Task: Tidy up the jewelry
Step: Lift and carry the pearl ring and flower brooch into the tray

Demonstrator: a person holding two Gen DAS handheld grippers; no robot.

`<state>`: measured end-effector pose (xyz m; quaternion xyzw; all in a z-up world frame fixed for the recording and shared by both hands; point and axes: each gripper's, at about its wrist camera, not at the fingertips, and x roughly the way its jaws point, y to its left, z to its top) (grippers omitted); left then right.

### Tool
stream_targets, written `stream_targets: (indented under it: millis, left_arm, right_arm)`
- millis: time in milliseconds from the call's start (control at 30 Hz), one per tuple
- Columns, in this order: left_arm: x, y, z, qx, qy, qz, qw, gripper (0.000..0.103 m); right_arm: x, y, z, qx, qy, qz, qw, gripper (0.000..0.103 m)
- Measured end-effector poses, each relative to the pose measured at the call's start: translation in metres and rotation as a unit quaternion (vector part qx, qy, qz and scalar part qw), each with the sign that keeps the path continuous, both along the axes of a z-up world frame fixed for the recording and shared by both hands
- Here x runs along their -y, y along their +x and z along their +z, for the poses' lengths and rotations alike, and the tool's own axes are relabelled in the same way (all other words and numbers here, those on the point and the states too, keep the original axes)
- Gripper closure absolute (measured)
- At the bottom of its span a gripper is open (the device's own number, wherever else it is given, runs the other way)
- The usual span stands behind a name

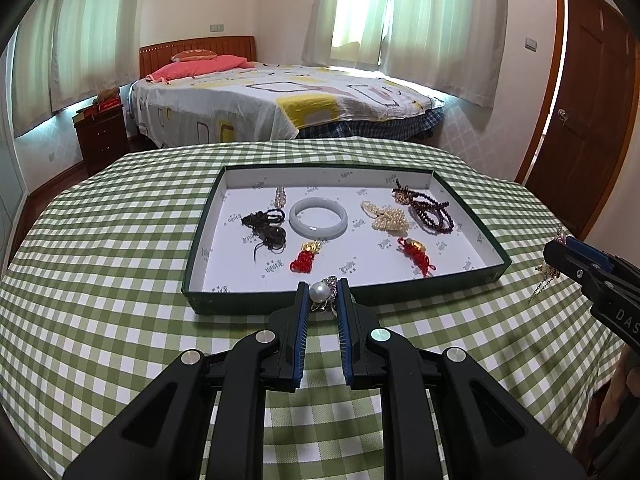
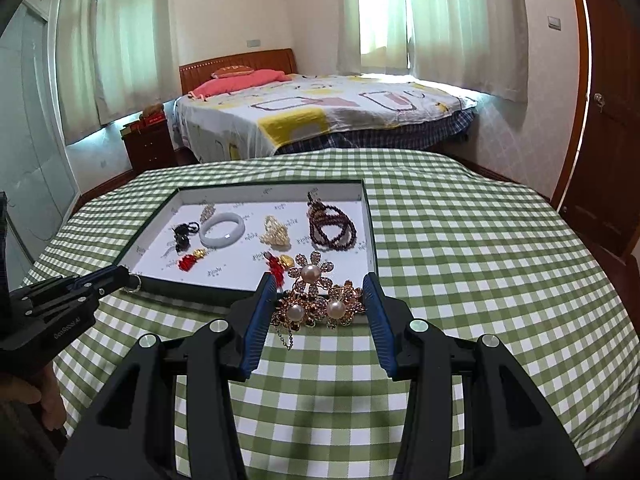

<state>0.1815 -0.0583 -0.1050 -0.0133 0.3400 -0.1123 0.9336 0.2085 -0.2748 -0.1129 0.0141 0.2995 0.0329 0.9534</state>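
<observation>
My left gripper (image 1: 322, 287) is shut on a ring with a white pearl (image 1: 319, 292), held above the near edge of a shallow green tray (image 1: 244, 305) with a white floor. My right gripper (image 2: 319, 285) is shut on a gold flower brooch with three pearls (image 2: 316, 300); a thin chain hangs below it. The brooch hovers in front of the tray's near right corner (image 2: 370, 268). In the right wrist view the left gripper (image 2: 120, 276) enters from the left with the ring's band (image 2: 134, 283) at its tip. The right gripper (image 1: 560, 250) shows at the right edge of the left wrist view.
The tray holds a pale jade bangle (image 1: 318, 216), a pearl bracelet (image 1: 386, 216), dark red beads (image 1: 430, 212), two red knot charms (image 1: 304, 261), dark hair ties (image 1: 268, 230) and a small brooch (image 1: 280, 196). A green checked cloth (image 1: 100, 260) covers the table. A bed stands beyond.
</observation>
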Motion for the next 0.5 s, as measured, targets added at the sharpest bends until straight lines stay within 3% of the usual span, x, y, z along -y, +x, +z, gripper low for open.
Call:
stream_targets:
  millis: [500]
  left_arm:
    - [0.011,0.038,0.056,0.07,-0.016,-0.013,0.9973,0.088]
  right_arm:
    - [-0.012,0.041,0.045,0.061,0.016,0.024,0.998,0.059]
